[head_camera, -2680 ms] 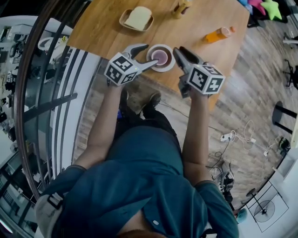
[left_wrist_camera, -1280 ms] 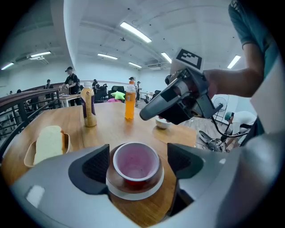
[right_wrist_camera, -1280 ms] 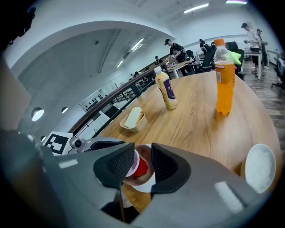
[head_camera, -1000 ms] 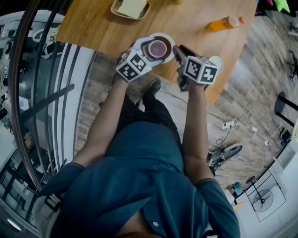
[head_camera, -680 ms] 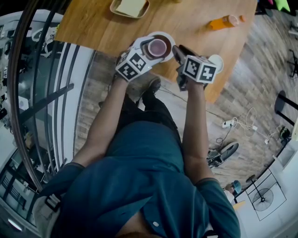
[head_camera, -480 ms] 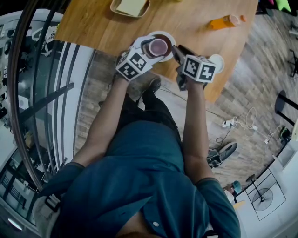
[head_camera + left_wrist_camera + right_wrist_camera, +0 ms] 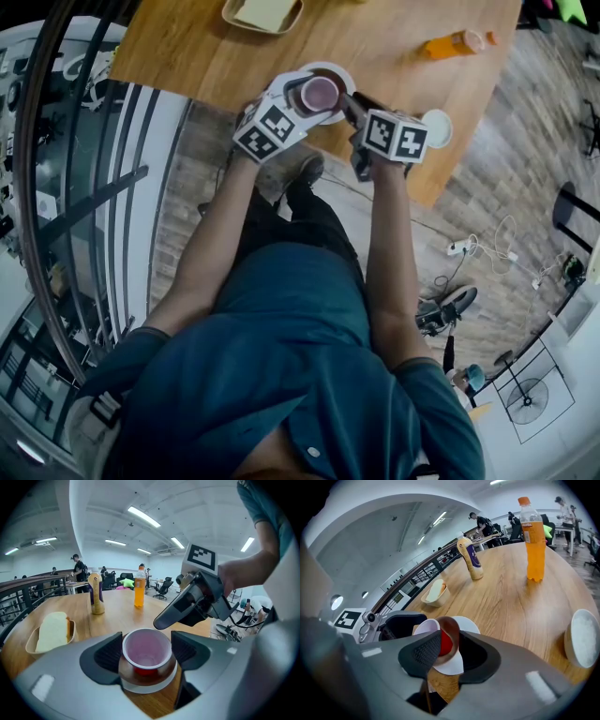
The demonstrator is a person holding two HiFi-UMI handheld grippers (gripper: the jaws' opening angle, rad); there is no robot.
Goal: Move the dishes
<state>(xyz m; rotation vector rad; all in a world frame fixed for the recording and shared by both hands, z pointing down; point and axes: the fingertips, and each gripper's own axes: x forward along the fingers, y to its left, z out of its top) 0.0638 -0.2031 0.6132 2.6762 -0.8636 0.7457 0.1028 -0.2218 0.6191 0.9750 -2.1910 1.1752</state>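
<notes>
Shows an early stage of the dish move: red cup (image 7: 146, 654) seated in brown glass bowl (image 7: 130, 676) on white saucer (image 7: 146, 689), all resting on wooden table (image 7: 511, 606) near its front edge, apparently not yet lifted or shifted. Places L gripper (image 7: 146, 639) astride the cup, jaws just closed inward, pads (image 7: 107, 656) touching the cup wall on both sides, i.e. clamped on it. Places R gripper (image 7: 450, 641) at the stack's right side, jaws nearly together w/ the bowl rim between them, seemingly nipping it, though firm contact is hard to confirm. Leaves, by judgement, the whole carry still to do: lift, transfer, set-down. Leaves untouched a small white bowl (image 7: 584, 639) near the table's right-hand edge and a tray (image 7: 30, 645) w/ bread slices (image 7: 52, 629) farther back on the left. Re edges: puts the stack close to the front edge, so little margin toward the person, and likewise little for the small white bowl at its edge. Re open room: offers a wide bare stretch of tabletop beyond the stack, bounded farther off by orange drink bottle (image 7: 533, 536) and squeeze bottle (image 7: 471, 559), both upright and well apart from the stack. Note railing (image 7: 94, 206) along the table's left side and cables (image 7: 487, 272) on the floor to the right.
</notes>
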